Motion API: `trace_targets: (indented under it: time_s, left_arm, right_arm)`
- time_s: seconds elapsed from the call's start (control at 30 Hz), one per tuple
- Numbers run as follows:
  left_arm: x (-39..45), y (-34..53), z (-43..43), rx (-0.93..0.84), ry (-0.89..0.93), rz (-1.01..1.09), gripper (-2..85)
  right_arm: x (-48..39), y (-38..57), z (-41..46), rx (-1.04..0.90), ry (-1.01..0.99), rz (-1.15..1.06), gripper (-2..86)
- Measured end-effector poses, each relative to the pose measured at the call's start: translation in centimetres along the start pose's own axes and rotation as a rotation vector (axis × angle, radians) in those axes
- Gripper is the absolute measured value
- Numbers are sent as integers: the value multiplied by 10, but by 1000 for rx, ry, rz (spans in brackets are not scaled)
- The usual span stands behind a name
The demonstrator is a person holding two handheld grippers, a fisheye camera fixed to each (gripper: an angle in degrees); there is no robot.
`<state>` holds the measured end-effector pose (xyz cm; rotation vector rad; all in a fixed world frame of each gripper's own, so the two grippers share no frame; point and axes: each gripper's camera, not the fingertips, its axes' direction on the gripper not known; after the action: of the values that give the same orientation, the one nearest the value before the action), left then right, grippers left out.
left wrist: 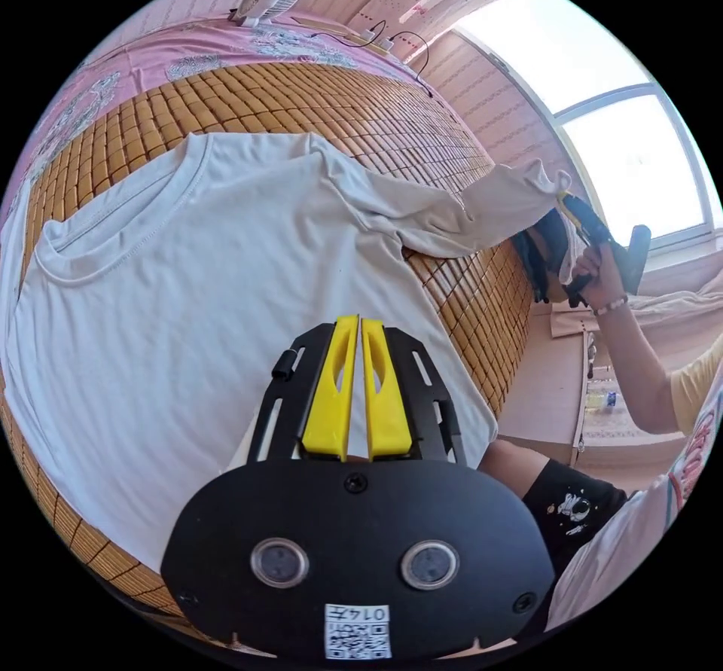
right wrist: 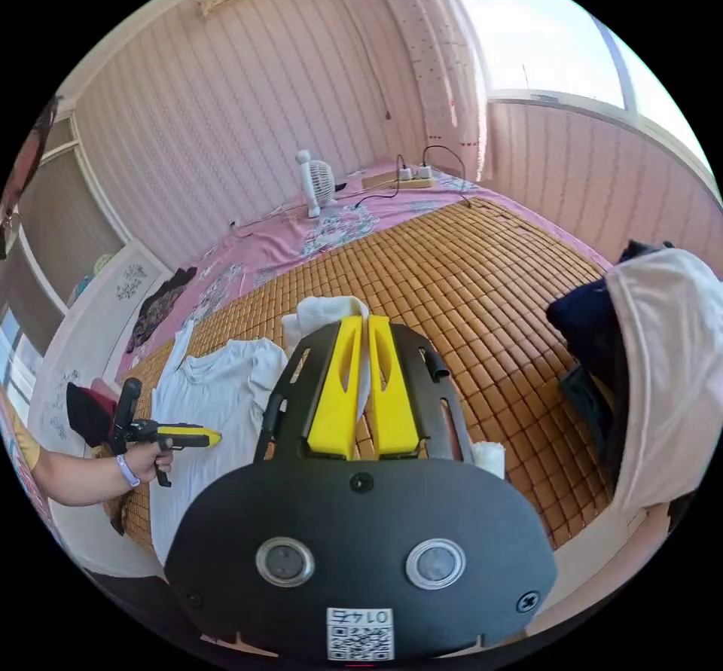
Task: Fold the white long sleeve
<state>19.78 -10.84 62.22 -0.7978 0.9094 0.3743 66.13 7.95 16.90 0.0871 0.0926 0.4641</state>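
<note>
White long sleeve (left wrist: 226, 264): spread flat on the bamboo mat (left wrist: 361, 114), neckline towards the pink sheet (left wrist: 196, 50). One sleeve is stretched out off the body and lifted, running across the mat's edge. In the right gripper view the shirt (right wrist: 203, 415) lies at the near corner of the mat (right wrist: 467, 287).

Sleeve cuff (right wrist: 324, 313): bunched up just past the yellow jaws of the right gripper (right wrist: 360, 324), the cloth trailing down between them.

Right gripper: jaws drawn close with the sleeve fabric between them, so it is clenched on the sleeve. From the left gripper view I see it out past the mat's edge (left wrist: 566, 202), held in a hand (left wrist: 599, 276), the sleeve end (left wrist: 527, 181) hanging from its tip.

Left gripper (left wrist: 360, 323): jaws nearly together over the shirt's lower body; I cannot tell whether any cloth is caught between them. In the right gripper view it is held in a hand (right wrist: 154, 460) with its yellow tip (right wrist: 213, 437) over the shirt's hem side, seemingly above the cloth.

Bamboo mat: covers most of the bed, the pink sheet showing beyond it towards the wall.

Fan (right wrist: 316, 183): small, white, standing on the pink sheet beyond the mat.

Power strip (right wrist: 410, 178): on the sheet beside the fan, cables plugged in.

Clothes pile (right wrist: 648, 370): dark and pale garments heaped at the mat's edge on the window side.
</note>
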Motion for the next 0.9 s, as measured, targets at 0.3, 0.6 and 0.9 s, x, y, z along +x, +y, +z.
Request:
trace_targets:
  time_s: [0.3,0.6,0.9]
  left_arm:
    - [7,-135,12,49,-169,99,35]
    - [18,-184,49,-15,-344,147,4]
    - [10,-186,32,40,-272,25,-10]
  right_arm:
    - [71,95,-18,-272,309,224,34]
    - [55,69,48,-341,359,79,64]
    - [65,120,-33,-220,442,486,15]
